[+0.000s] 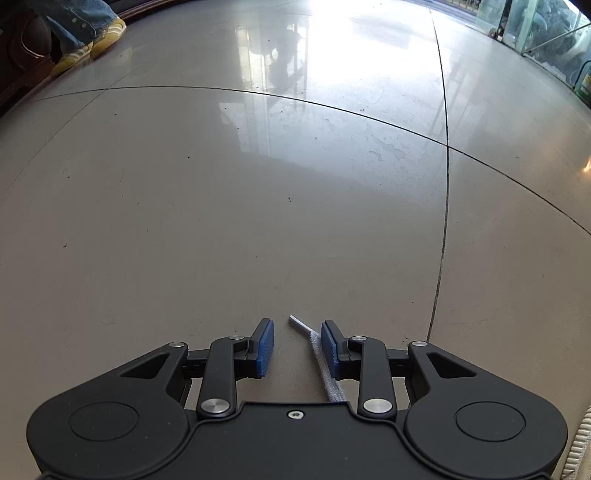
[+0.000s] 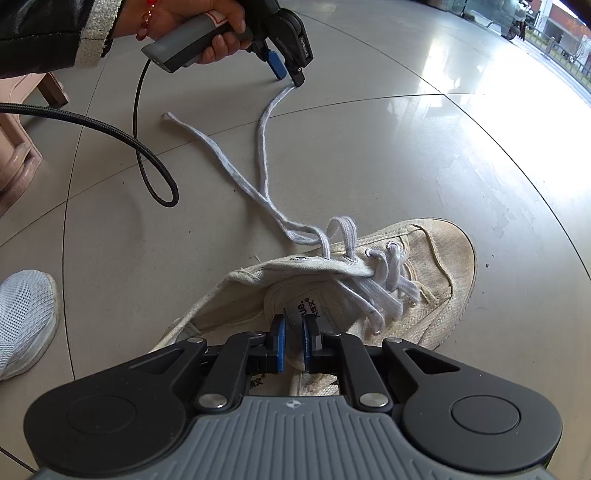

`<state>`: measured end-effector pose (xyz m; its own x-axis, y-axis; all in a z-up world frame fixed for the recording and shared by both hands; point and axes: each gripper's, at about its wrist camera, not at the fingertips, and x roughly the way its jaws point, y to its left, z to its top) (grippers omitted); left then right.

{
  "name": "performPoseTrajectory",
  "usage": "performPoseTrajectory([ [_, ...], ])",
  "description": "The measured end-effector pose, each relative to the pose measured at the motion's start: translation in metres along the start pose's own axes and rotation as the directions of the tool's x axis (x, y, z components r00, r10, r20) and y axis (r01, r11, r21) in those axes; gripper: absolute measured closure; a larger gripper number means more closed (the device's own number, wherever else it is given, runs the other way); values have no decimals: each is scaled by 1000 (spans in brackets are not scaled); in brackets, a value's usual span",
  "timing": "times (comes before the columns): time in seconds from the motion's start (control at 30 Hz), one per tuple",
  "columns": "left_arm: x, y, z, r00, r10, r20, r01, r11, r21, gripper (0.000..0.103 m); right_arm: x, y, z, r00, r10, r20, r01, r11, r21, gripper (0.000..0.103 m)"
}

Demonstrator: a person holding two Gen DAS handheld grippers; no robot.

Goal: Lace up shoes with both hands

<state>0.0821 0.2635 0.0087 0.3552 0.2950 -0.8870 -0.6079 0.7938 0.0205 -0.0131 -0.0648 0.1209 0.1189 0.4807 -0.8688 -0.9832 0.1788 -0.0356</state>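
A worn cream canvas shoe (image 2: 424, 266) lies on the tiled floor, its white lace (image 2: 264, 147) threaded through the lower eyelets. Two loose ends trail away to the upper left. My right gripper (image 2: 294, 325) is shut on the shoe's labelled tongue (image 2: 306, 312). One lace end runs up to my left gripper (image 2: 288, 79), which a hand (image 2: 218, 33) holds pointing down at the floor. In the left wrist view the left gripper (image 1: 297, 332) stands open. The lace end (image 1: 317, 354) with its plastic tip lies between the blue pads (image 1: 266, 347), close against the right one. The other lace end (image 2: 168, 115) lies free on the floor.
A black braided cable (image 2: 147, 158) loops over the floor left of the laces. A white mesh sneaker (image 2: 22, 321) stands at the left edge, with pink furniture (image 2: 18, 147) behind it. Far off, a person's feet in yellow shoes (image 1: 96, 40) stand by dark furniture.
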Motion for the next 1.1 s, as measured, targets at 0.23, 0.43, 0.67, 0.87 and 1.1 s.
performPoseTrajectory([
  [0.23,-10,-4,-11,997,-51,54,48,998,50,103,-1,2,-2,1000,-4,2,4,1000,-6,90],
  [0.43,-65,-8,-28,938,-271,217,247,960,131,103,-3,1,-4,1000,-12,7,12,1000,0,85],
  [0.67,-141,-43,-35,738,-626,254,545,774,323,103,-5,1,-4,1000,-18,7,18,1000,1,85],
  [0.87,-128,-134,-63,599,-800,22,664,512,545,103,-11,5,-9,1000,-22,7,22,1000,3,82],
  [1.1,-70,-198,-109,711,-688,-144,543,407,735,103,-19,15,-21,1000,-23,20,23,1000,-1,78],
])
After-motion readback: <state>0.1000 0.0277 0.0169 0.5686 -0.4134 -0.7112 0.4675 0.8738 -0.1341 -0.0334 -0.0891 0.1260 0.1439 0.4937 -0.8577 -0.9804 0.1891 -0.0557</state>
